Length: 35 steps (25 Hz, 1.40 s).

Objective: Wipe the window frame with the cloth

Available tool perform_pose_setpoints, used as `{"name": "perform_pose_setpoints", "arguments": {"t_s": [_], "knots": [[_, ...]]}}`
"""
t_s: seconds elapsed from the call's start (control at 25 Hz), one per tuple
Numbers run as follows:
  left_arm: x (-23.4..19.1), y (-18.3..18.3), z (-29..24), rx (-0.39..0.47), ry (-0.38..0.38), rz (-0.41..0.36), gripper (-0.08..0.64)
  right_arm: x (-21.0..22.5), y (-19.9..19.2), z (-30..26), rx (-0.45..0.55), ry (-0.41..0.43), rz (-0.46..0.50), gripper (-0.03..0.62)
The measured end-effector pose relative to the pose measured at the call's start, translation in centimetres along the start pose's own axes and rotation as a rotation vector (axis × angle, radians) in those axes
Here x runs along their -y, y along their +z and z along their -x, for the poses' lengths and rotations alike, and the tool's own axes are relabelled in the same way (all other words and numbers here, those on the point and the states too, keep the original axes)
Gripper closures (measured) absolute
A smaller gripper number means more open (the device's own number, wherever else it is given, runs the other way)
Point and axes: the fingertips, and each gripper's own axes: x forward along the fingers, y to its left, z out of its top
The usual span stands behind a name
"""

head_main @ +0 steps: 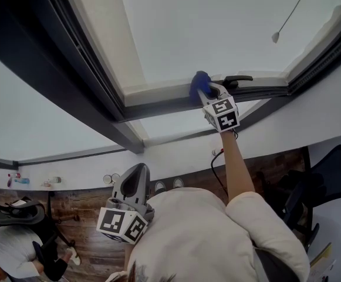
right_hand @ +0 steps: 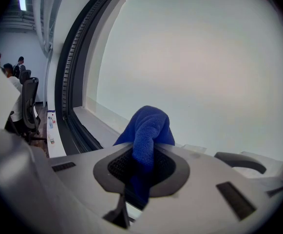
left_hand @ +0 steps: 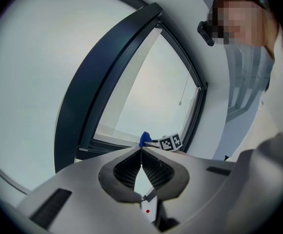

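Looks up at a large tilted window frame point(head_main: 158, 106), with its dark lower rail stretching long from left to right across the head view. Finds the right gripper point(head_main: 205, 93) raised at arm's length to that rail, just left of the black window handle point(head_main: 237, 80), clenched on a blue cloth point(right_hand: 148, 130). Shows the cloth as a bunched strip, lengthwise along the jaws, poking past their tips toward the pane and apparently touching the rail. Has the left gripper point(head_main: 136, 175) low by the chest, well apart from the frame, closed tip to tip on nothing. Probably calls for a sweep along the rail's length by the far nearer right side.
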Motion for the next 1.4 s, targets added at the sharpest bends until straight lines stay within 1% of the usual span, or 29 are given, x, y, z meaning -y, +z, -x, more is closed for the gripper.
{"name": "perform_pose_setpoints", "arguments": {"t_s": [0.28,0.36,0.44,0.52,0.6,0.68,0.76,0.8,0.88,0.96,1.04,1.12,1.28,1.4], "knots": [[-1.1,0.1,1.7,0.014,0.039,0.003,0.549,-0.2,0.6,0.1,-0.007,-0.037,-0.016,0.545],[-1.4,0.2,2.3,0.016,0.049,0.006,0.549,-1.5,1.7,0.6,0.011,-0.040,0.016,0.545],[-1.8,0.2,2.9,0.019,0.057,0.008,0.549,-4.3,3.9,1.0,0.072,-0.025,0.070,0.545],[-2.2,0.2,3.5,0.022,0.063,0.011,0.549,-8.2,6.2,1.1,0.132,0.012,0.127,0.545],[-2.5,0.2,4.1,0.024,0.069,0.015,0.549,-12.6,8.0,0.7,0.169,0.068,0.203,0.545],[-3.1,0.1,5.0,0.026,0.082,0.019,0.549,-17.1,9.0,-0.2,0.177,0.139,0.286,0.545],[-3.9,0.2,5.9,0.031,0.098,0.023,0.549,-20.7,9.0,-1.4,0.155,0.200,0.345,0.545],[-4.3,0.2,6.5,0.035,0.107,0.025,0.549,-22.1,8.9,-2.0,0.142,0.225,0.355,0.545],[-5.1,0.3,7.5,0.044,0.125,0.030,0.549,-24.0,8.4,-3.1,0.114,0.266,0.342,0.545],[-6.0,0.3,8.6,0.051,0.147,0.038,0.549,-25.2,7.8,-3.9,0.080,0.283,0.334,0.545],[-7.0,0.2,9.6,0.055,0.167,0.045,0.549,-25.8,7.0,-4.7,0.039,0.268,0.355,0.545],[-7.7,0.0,10.4,0.053,0.178,0.049,0.549,-26.0,6.2,-5.6,0.015,0.228,0.386,0.545],[-8.5,-0.1,10.9,0.049,0.173,0.050,0.549,-26.0,6.0,-6.5,0.037,0.119,0.458,0.539],[-8.8,0.3,11.2,0.053,0.157,0.045,0.549,-26.2,6.3,-6.5,0.031,0.097,0.459,0.538]]}}
